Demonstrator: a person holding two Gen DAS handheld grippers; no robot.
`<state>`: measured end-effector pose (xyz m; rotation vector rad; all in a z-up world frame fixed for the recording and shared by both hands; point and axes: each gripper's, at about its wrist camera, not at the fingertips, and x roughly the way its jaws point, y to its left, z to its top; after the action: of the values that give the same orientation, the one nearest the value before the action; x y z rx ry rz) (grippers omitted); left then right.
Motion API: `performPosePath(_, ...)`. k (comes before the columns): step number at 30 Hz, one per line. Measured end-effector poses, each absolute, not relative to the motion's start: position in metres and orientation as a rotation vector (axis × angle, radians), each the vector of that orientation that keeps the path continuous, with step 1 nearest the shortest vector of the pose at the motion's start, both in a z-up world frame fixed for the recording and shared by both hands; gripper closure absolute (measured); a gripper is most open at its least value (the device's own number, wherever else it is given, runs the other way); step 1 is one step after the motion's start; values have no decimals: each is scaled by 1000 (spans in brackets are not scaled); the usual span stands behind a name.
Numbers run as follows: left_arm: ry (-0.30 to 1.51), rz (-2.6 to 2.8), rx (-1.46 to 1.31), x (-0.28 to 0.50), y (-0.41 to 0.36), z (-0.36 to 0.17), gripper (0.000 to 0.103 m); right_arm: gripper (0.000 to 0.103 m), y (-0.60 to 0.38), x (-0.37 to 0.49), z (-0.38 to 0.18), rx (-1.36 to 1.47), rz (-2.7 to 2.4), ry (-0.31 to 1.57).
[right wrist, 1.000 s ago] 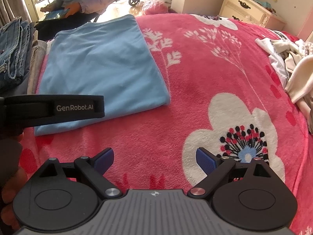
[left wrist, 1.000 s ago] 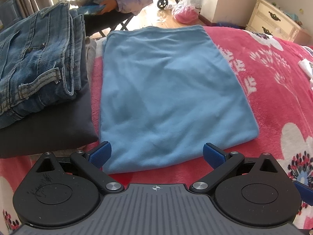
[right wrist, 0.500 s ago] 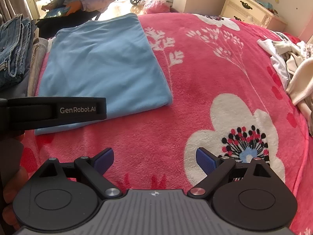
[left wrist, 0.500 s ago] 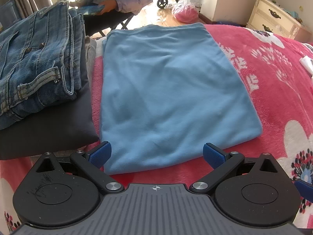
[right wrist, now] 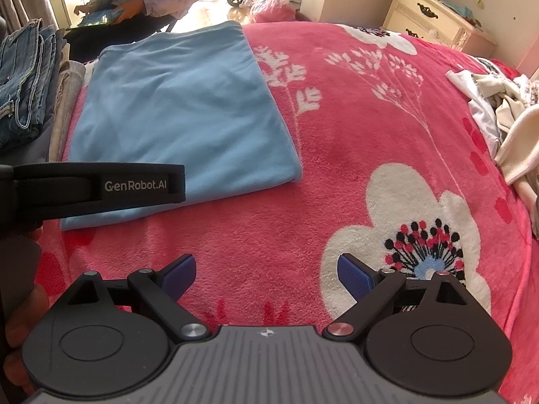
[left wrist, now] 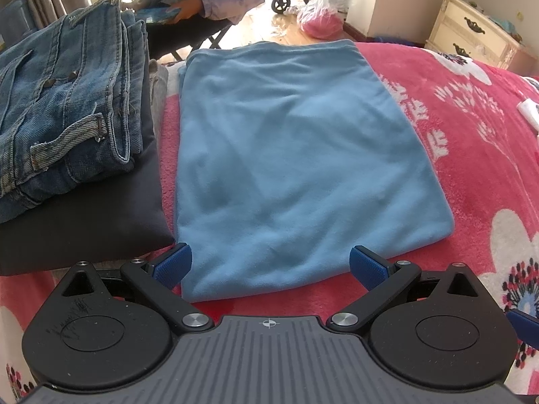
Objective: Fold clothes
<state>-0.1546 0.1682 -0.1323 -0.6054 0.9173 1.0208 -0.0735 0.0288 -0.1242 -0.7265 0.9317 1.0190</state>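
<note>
I'm holding both grippers released: left gripper [left wrist: 270,267] hovering at the near edge of the blue cloth [left wrist: 296,155], right gripper [right wrist: 266,274] over bare blanket [right wrist: 353,141]. The cloth is lying flat beside the jeans [left wrist: 64,91]. I'm judging another fold is next, calling for pinching both near corners.

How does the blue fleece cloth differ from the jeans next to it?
The blue fleece cloth lies flat as one smooth, thin rectangle directly on the pink blanket; the jeans form a thick pile atop a dark folded garment. The cloth is plain light blue, the jeans faded denim with seams and buttons. Both look folded, and neither gripper touches either.
</note>
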Motion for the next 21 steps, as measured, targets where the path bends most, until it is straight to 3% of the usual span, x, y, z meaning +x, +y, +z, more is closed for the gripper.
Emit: performPosePath(21, 905, 1016, -600, -156, 169, -130, 2, 9, 30, -73, -124, -733, 1018, 932)
